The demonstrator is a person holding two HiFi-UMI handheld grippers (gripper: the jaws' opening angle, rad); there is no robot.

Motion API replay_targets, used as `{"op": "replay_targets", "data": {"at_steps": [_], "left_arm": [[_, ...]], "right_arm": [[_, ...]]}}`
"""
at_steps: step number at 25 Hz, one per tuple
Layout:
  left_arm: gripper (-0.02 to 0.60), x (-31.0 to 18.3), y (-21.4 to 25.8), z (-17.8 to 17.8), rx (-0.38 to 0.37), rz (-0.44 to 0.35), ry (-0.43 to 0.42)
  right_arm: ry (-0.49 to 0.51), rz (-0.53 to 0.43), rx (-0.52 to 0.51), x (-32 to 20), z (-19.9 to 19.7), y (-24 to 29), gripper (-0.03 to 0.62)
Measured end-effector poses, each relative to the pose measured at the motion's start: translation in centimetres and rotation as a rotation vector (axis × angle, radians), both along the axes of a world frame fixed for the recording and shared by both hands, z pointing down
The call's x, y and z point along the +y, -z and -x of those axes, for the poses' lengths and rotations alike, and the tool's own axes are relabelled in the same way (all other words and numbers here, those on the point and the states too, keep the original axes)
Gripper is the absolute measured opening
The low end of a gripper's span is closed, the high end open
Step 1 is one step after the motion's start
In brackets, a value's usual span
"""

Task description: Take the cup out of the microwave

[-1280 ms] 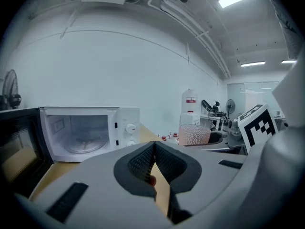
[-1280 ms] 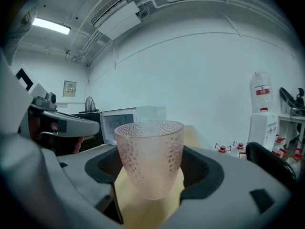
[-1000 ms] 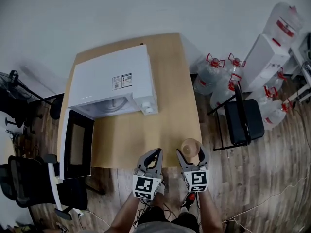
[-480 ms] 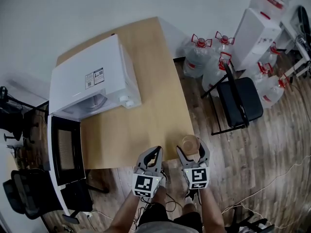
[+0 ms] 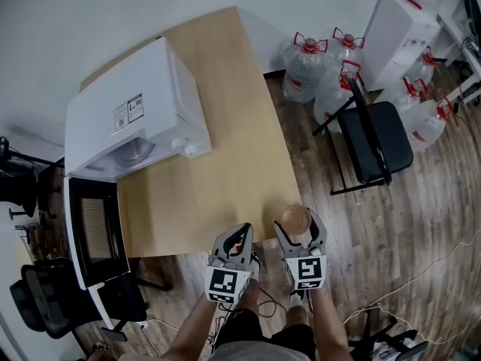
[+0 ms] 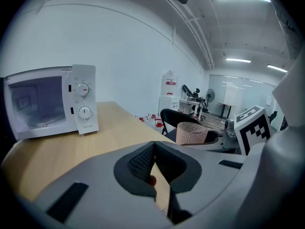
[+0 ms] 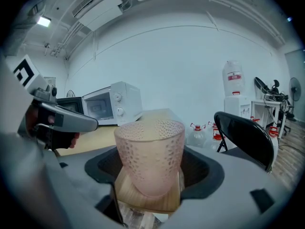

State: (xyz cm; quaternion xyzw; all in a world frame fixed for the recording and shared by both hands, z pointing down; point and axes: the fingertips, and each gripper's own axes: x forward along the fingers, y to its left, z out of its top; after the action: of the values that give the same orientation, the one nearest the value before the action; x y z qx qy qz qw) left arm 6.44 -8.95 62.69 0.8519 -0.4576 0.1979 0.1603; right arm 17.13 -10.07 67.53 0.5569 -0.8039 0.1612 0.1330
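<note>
The pink dimpled cup stands upright between the jaws of my right gripper, which is shut on it over the wooden table's near right corner. In the right gripper view the cup fills the middle, with the gripper closed round its lower half. My left gripper hangs just left of it at the table's front edge, shut, its pads touching with nothing between them. The white microwave sits at the table's far left, with its door swung open.
The table is bare wood between the microwave and the grippers. Right of it stand water bottles, a black chair and a white water dispenser. A black office chair is at the lower left.
The head view has swung, so the microwave now sits further left. The right gripper still holds the cup at the table's near right corner. The left gripper stays shut beside it.
</note>
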Motion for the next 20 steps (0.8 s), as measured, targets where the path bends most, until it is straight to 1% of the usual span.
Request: {"op": "replay_targets", "data": {"at_steps": [5,12,20], "left_arm": [[0.021,0.3,-0.4,-0.3,-0.004,0.003,-0.006],[0.021,0.7,-0.4,0.2,-0.012,0.001,0.001],[0.021,0.9,2.1,0.4,-0.004,-0.047,0.017]], "right_arm": [[-0.002,-0.014,0.001,0.0,0.1,0.2,0.368],[0.012,0.0,0.0,0.2,0.4,0.0,0.37],[0.015,-0.01,-0.005,0.9,0.8,2.1,0.37]]}}
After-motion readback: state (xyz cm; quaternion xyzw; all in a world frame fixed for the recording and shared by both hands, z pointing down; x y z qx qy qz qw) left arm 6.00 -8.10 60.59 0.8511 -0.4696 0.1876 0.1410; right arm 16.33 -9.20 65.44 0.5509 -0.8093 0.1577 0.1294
